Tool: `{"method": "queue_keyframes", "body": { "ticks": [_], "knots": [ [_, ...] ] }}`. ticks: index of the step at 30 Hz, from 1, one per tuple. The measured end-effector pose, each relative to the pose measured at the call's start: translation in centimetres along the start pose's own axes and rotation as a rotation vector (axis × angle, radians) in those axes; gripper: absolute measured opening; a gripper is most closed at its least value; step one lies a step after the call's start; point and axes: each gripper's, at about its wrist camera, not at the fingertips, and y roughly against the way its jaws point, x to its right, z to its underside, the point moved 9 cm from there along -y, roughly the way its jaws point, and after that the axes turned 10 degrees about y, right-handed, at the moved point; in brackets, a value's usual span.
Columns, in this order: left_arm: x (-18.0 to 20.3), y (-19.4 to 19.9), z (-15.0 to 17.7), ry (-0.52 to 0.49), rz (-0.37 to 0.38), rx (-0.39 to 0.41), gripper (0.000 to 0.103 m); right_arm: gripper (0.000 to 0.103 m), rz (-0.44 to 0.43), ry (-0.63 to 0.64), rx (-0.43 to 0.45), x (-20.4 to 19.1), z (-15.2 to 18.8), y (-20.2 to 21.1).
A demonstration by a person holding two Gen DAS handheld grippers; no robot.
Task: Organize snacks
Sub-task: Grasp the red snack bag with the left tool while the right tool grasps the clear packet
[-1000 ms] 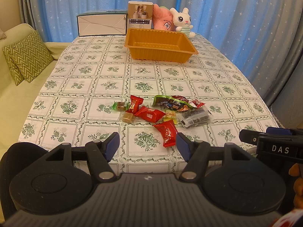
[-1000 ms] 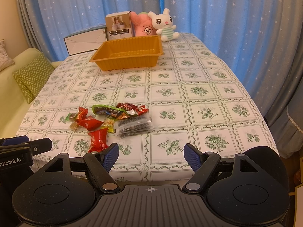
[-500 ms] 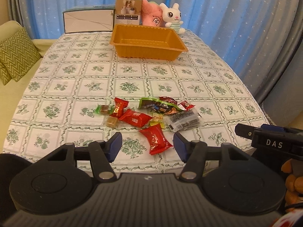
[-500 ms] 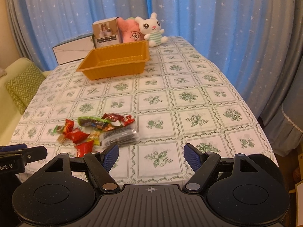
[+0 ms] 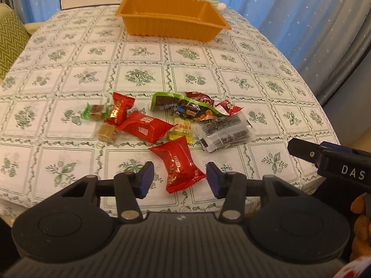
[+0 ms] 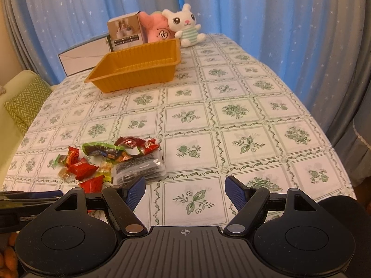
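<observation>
The left gripper [image 5: 179, 178], jaws spread, frames a red candy packet [image 5: 178, 164] lying nearest of the snack pile [image 5: 185, 118].

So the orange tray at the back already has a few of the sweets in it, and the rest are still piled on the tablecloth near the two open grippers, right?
Not quite: the orange tray is empty, as the right wrist view shows. Every sweet is still in the pile on the tablecloth, near the left gripper and right gripper, both open.
</observation>
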Motion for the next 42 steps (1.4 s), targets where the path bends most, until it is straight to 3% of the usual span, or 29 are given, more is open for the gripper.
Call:
{"method": "queue_keyframes", "body": {
  "ticks": [9,11,21,28,42],
  "knots": [
    [0.2,-3.4,-0.3,-0.054,-0.054,-0.017,0.037,0.076,-0.041,-0.003,-0.019,0.1,-0.2,-2.8],
    [0.1,-3.8,-0.3,-0.060,-0.064,-0.013,0.028,0.076,-0.050,0.002,-0.022,0.0,-0.2,-3.3],
    [0.1,-2.4,-0.4,-0.073,-0.030,0.016,0.026,0.076,-0.149,0.092,-0.015,-2.4,-0.9,-6.1],
    [-0.4,-0.1,-2.0,-0.048,-0.010,0.075,0.026,0.076,-0.165,0.152,-0.005,-4.2,-1.1,-7.8],
    [-3.1,0.8,-3.8,0.022,-0.003,0.115,0.026,0.079,-0.110,0.298,-0.002,-7.3,-0.7,-9.7]
  ]
}}
